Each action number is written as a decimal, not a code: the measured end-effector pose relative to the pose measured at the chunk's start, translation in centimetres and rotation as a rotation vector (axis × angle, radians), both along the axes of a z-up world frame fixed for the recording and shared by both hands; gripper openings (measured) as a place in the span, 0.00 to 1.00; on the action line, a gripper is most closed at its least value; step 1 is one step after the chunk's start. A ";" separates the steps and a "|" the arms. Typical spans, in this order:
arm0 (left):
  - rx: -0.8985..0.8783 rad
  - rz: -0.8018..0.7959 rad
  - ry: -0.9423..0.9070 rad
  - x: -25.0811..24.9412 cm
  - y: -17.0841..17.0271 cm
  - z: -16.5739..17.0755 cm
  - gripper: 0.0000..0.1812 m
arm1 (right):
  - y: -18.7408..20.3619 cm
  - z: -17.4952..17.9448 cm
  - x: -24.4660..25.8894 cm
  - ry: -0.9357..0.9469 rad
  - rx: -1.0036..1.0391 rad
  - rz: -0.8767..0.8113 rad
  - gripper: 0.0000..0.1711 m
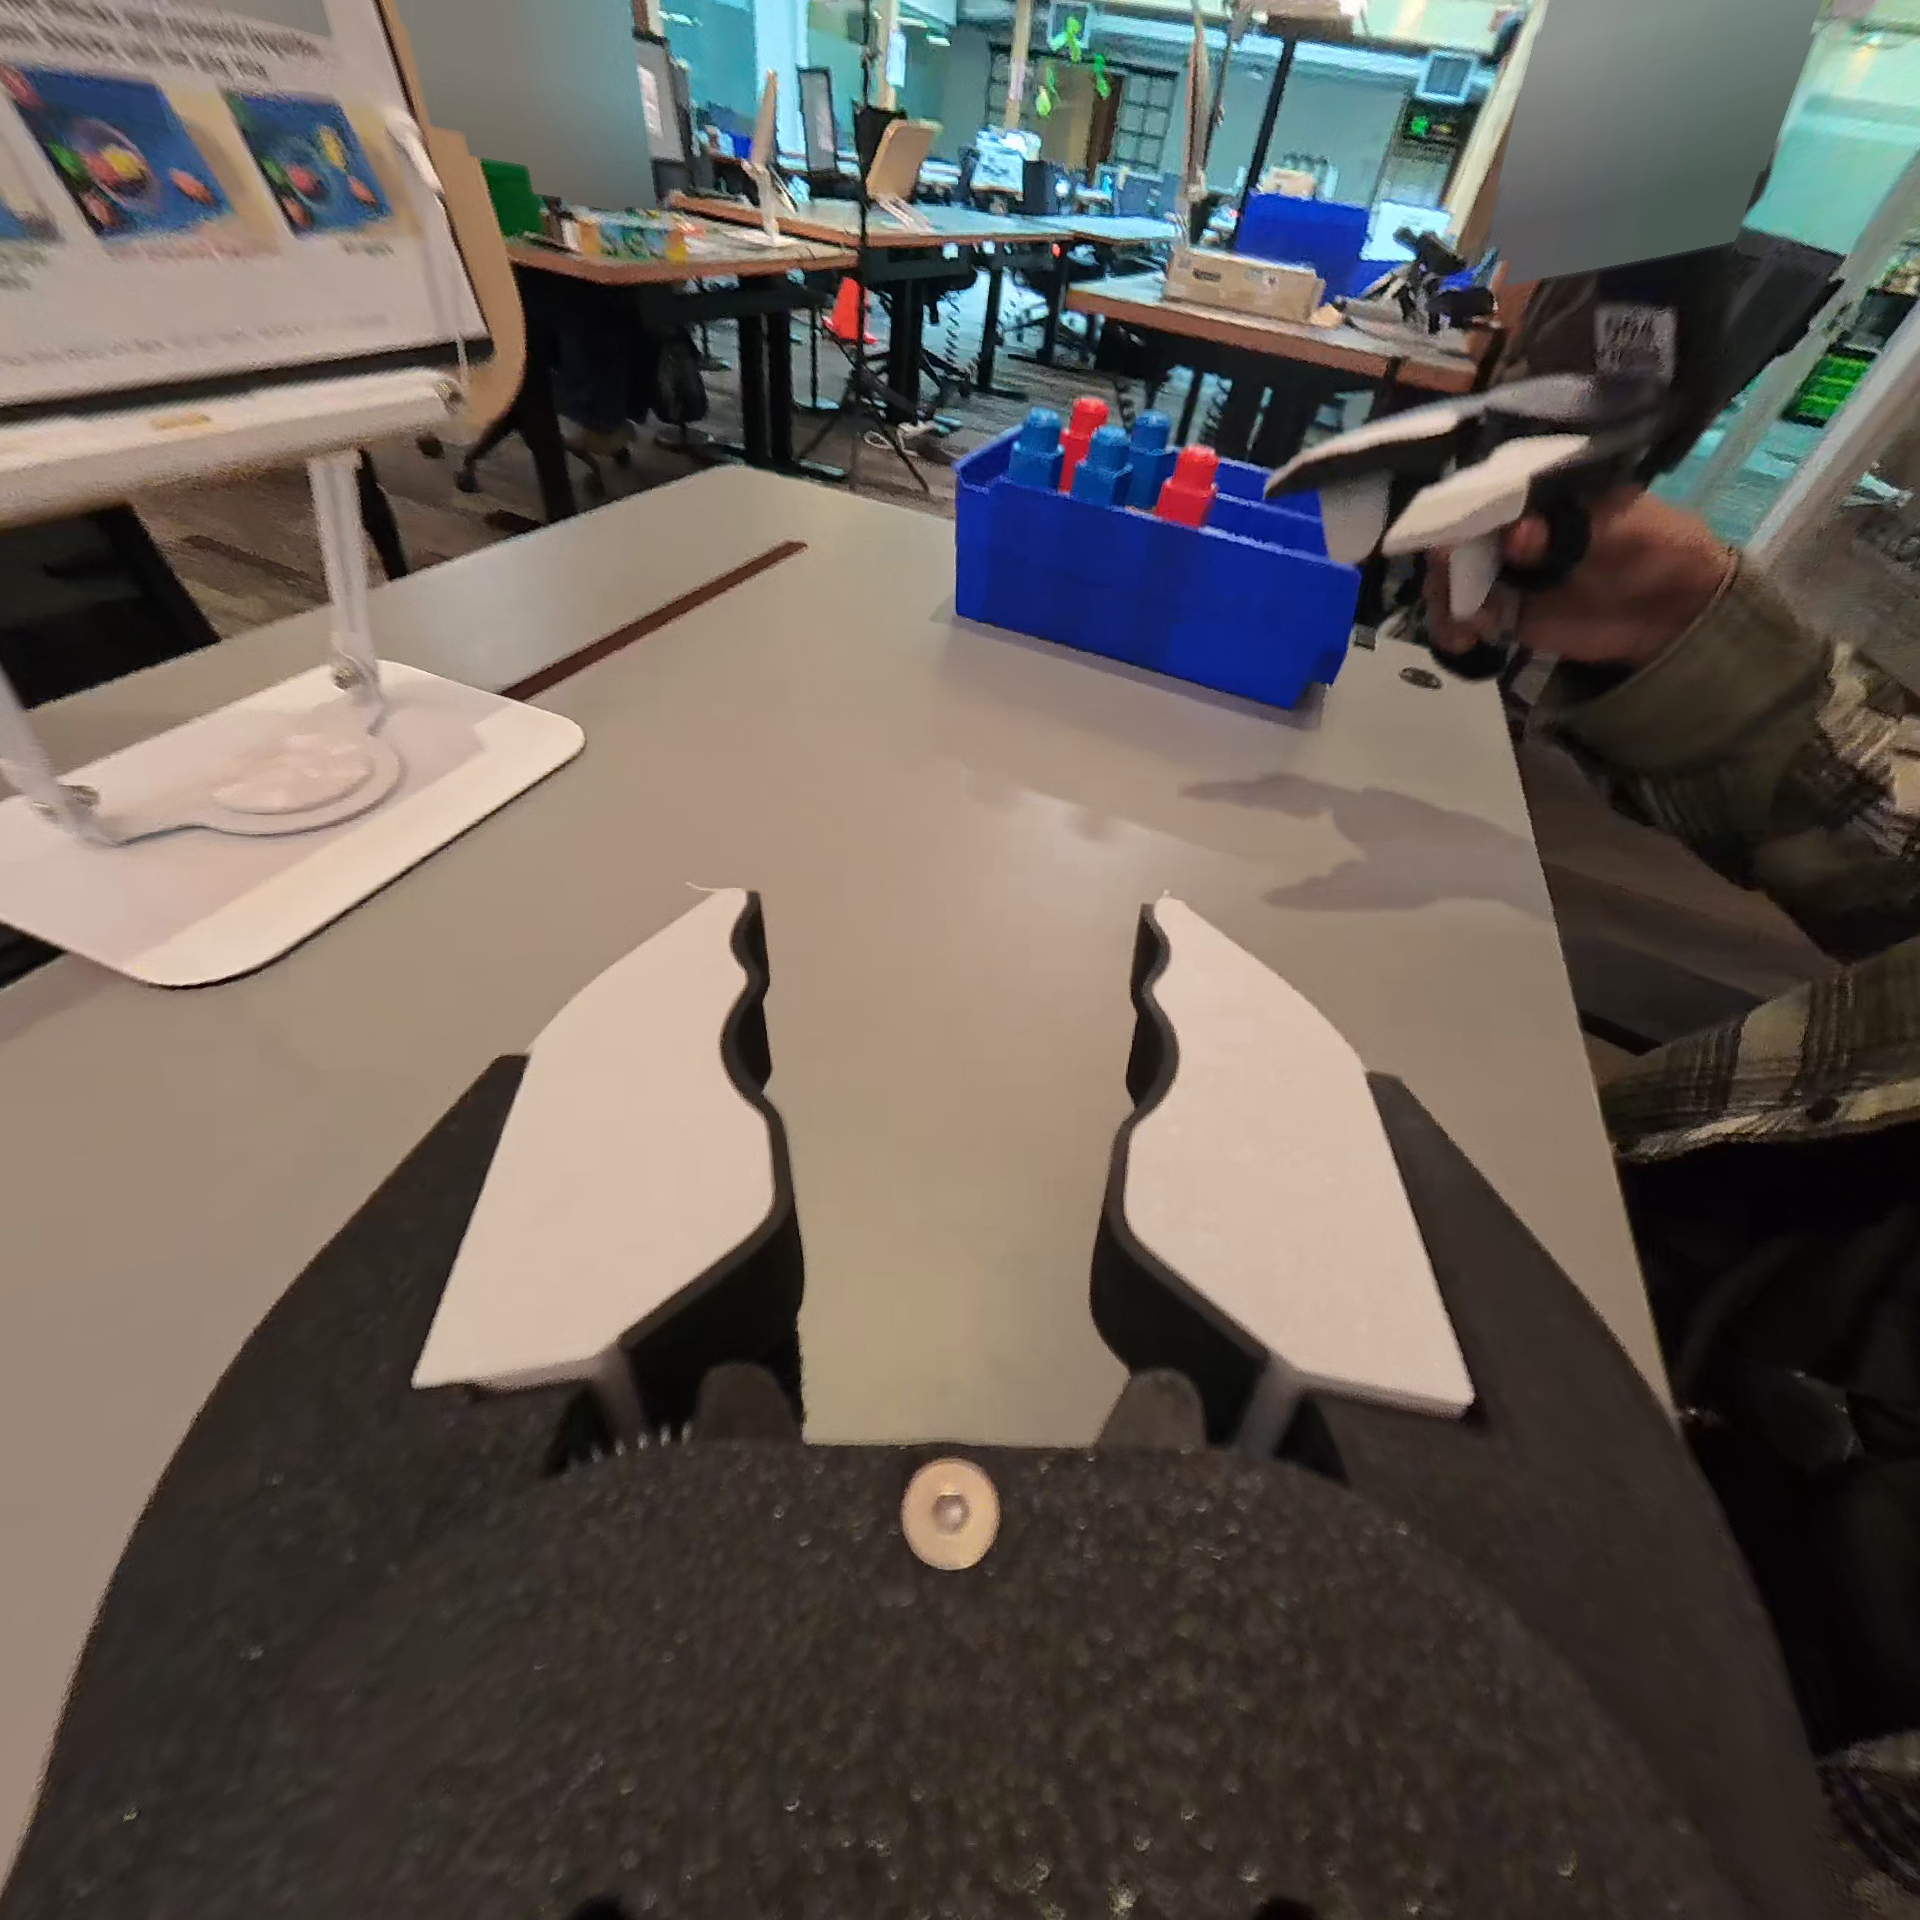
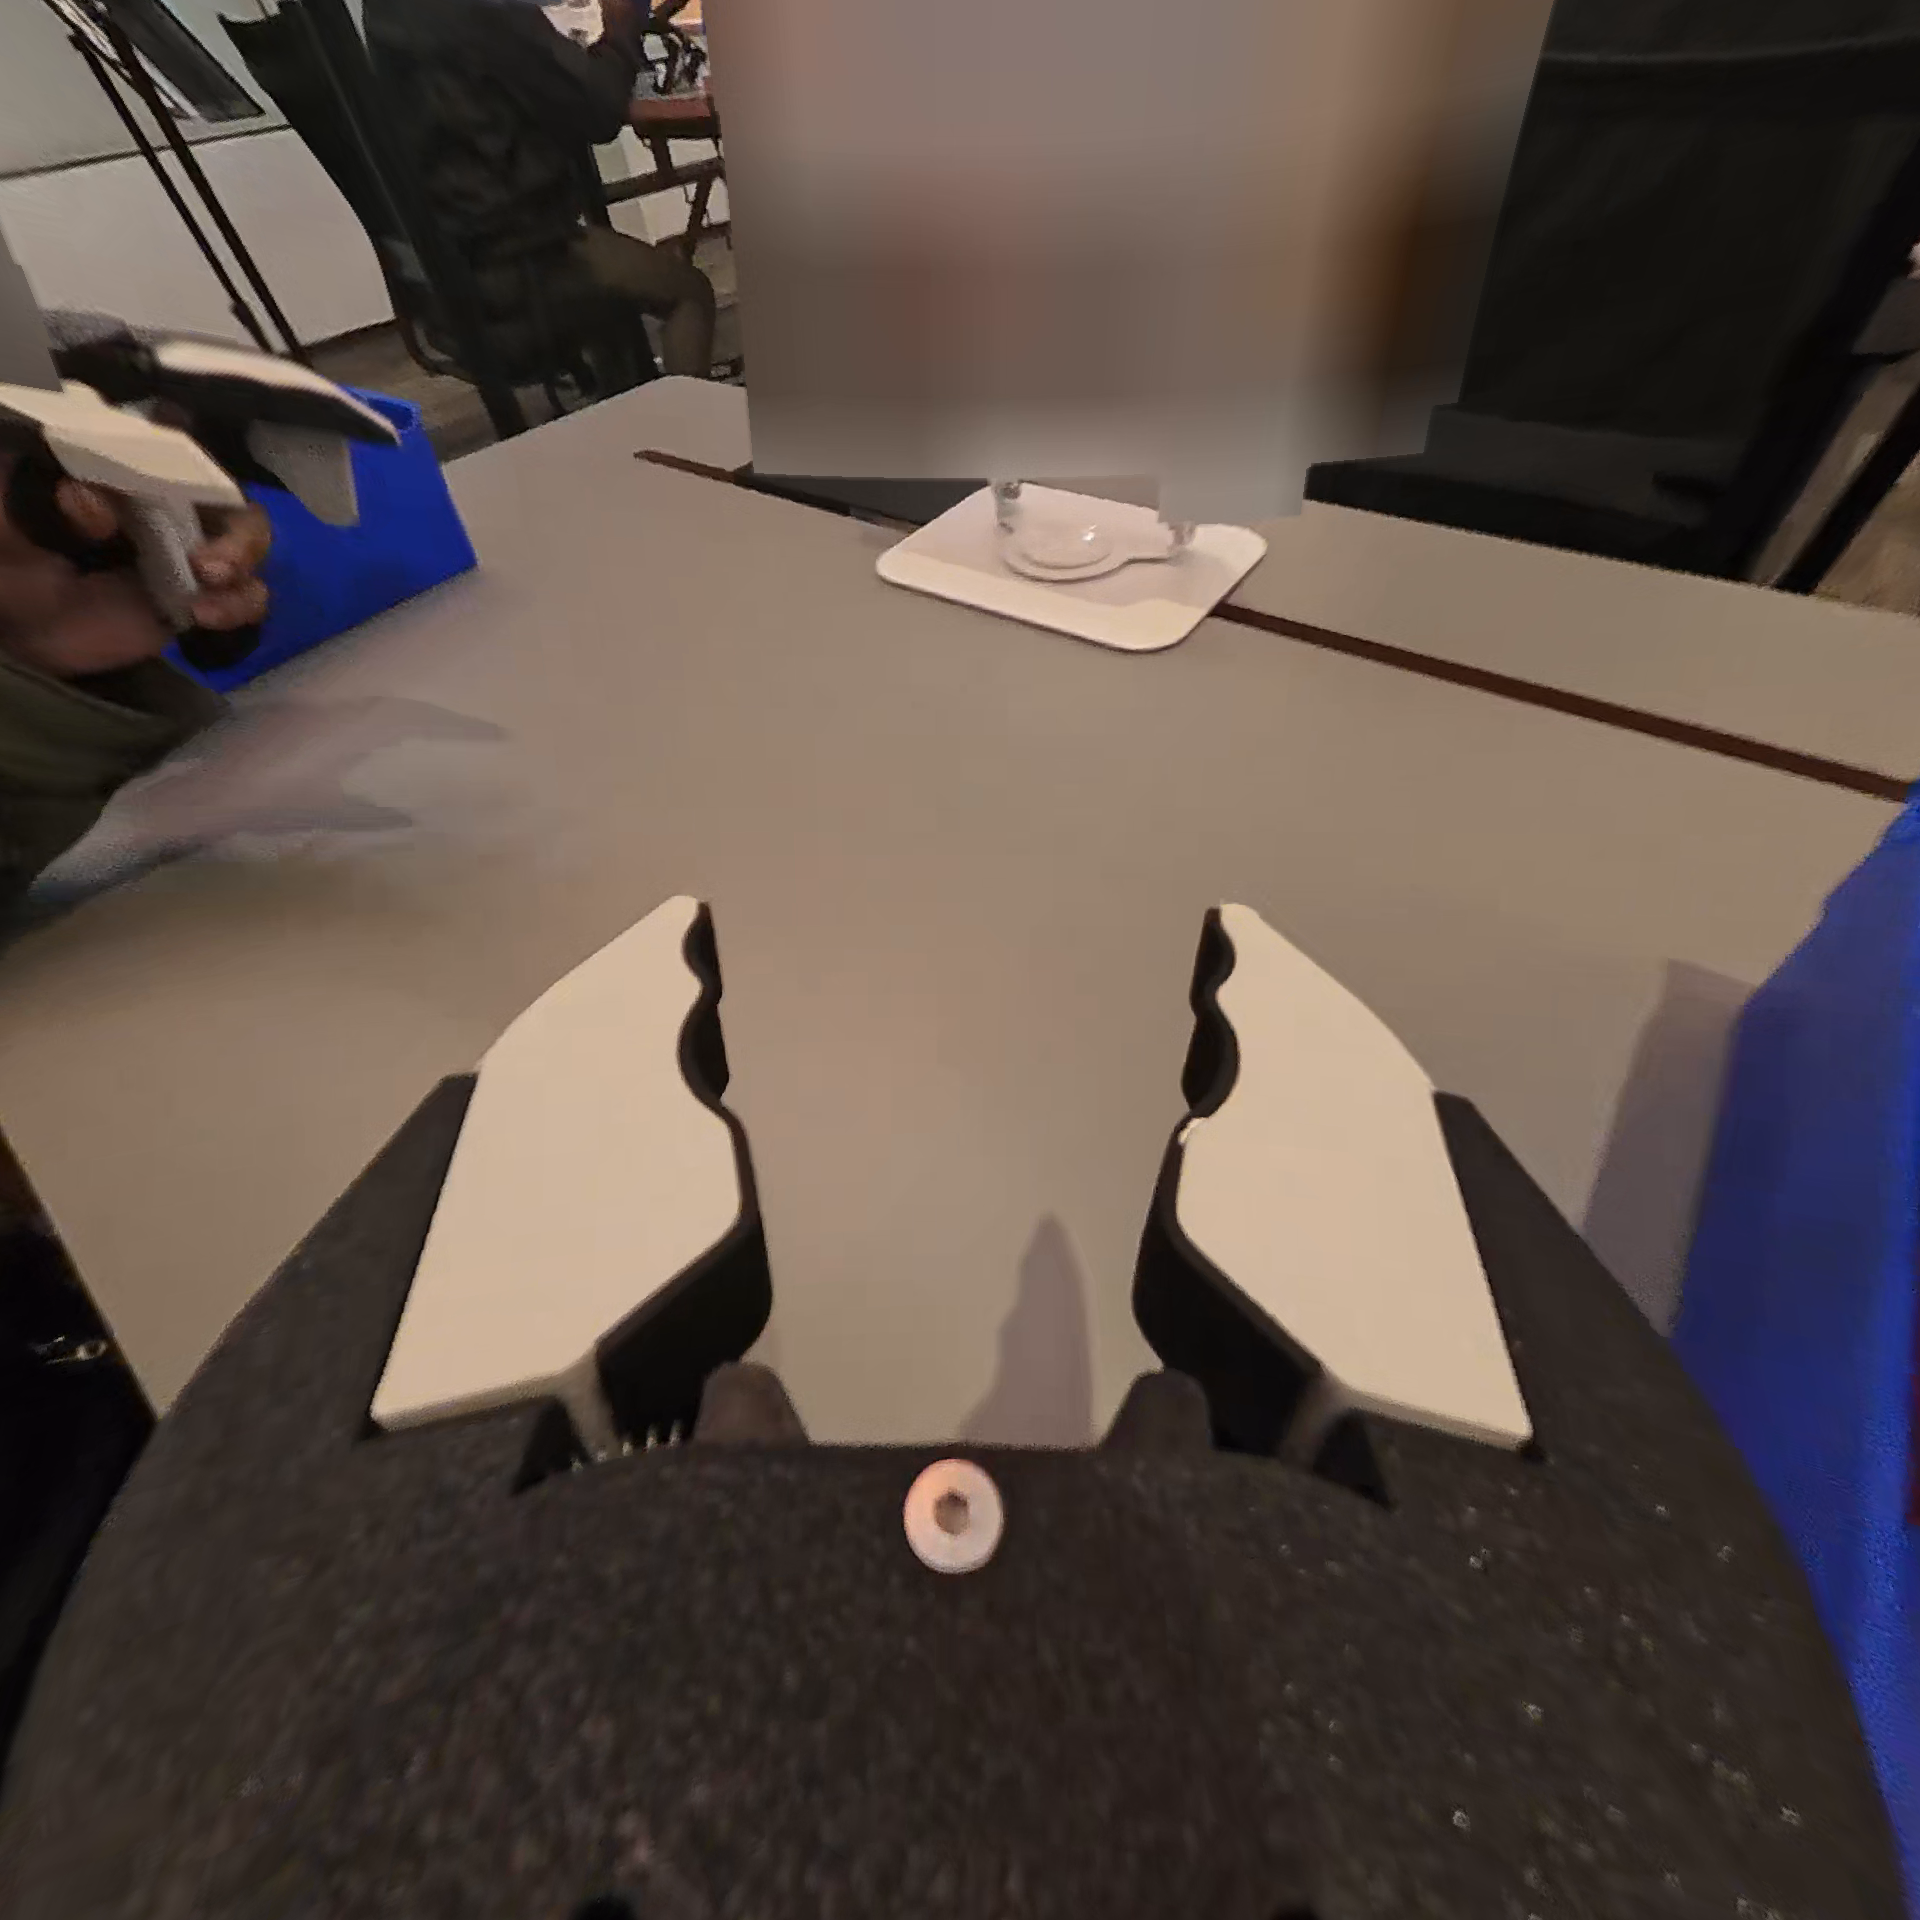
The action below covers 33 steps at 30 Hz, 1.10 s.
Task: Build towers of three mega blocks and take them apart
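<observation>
- Nearest in the left wrist view, the left claw (image 1: 951, 914) hangs over bare grey worktop (image 1: 883, 790) with its fingers spread wide and nothing between them.
- The right claw (image 2: 956, 920) in its own view is likewise spread wide and empty, above bare worktop.
- Off to the left of the left claw sits a white stand (image 1: 301, 800) carrying a tilted sheet of pictures; it plays no part in the stacking.
- Farther on, ahead and to the right of the left claw and well apart from it, a blue bin (image 1: 1153, 603) rests on the worktop near its far right edge.
- Inside the bin stand the mega blocks (image 1: 1117, 457), blue and red, their round studs poking above the rim; how many lie lower down is hidden by the wall.
- Seen from the left view, the right claw hovers just beside the bin's right end, raised above it, not touching any block.
- Judging by look, the blocks are hollow rigid plastic: light, stiff, smooth and somewhat slippery, not fragile.
- A sound hold would likely be across the flat side walls of the body, below the stud, so the block stays square for pressing onto another.
- No tower stands on the worktop yet, so the building seems not to have begun.
</observation>
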<state>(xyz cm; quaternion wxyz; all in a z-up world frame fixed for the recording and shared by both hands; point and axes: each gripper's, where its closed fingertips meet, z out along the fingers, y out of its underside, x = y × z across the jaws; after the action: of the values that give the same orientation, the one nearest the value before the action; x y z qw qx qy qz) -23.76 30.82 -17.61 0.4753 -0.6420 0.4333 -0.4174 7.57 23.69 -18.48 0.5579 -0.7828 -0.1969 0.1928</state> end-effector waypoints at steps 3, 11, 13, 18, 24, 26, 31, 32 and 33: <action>0.024 0.054 0.051 -2.8 -1.4 1.8 0.36 | -0.6 -1.7 -1.3 -0.007 -0.035 0.021 0.51; 0.031 0.379 0.434 -19.8 -1.4 5.1 0.36 | -1.4 -3.8 -3.4 -0.017 -0.109 0.092 0.48; -0.003 0.434 0.488 -23.9 -0.9 5.1 0.36 | -1.4 -3.9 -4.2 -0.004 -0.125 0.108 0.48; -0.143 0.417 0.688 -30.4 -1.1 1.0 0.36 | -1.1 -4.2 -6.2 -0.036 -0.144 0.149 0.48; -0.184 0.341 0.817 -31.8 -1.1 -4.8 0.32 | -0.6 -3.5 -8.2 -0.082 -0.147 0.176 0.48; -0.196 0.327 0.779 -31.4 -0.7 -5.9 0.30 | -0.5 -3.3 -8.7 -0.103 -0.146 0.182 0.48; -0.237 0.297 0.738 -30.8 0.4 -8.3 0.28 | -0.3 -3.0 -9.4 -0.147 -0.148 0.185 0.50; -0.244 0.287 0.741 -30.7 0.6 -8.7 0.28 | -0.3 -2.9 -9.4 -0.152 -0.147 0.184 0.50; -0.252 0.276 0.744 -30.6 0.7 -9.1 0.28 | -0.3 -2.9 -9.4 -0.154 -0.145 0.185 0.50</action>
<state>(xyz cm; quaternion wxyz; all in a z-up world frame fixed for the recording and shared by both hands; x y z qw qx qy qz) -54.39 31.48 -26.72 0.2554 -0.8542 0.4310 -0.1389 -1.87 23.39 -21.36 0.4628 -0.8121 -0.2961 0.1967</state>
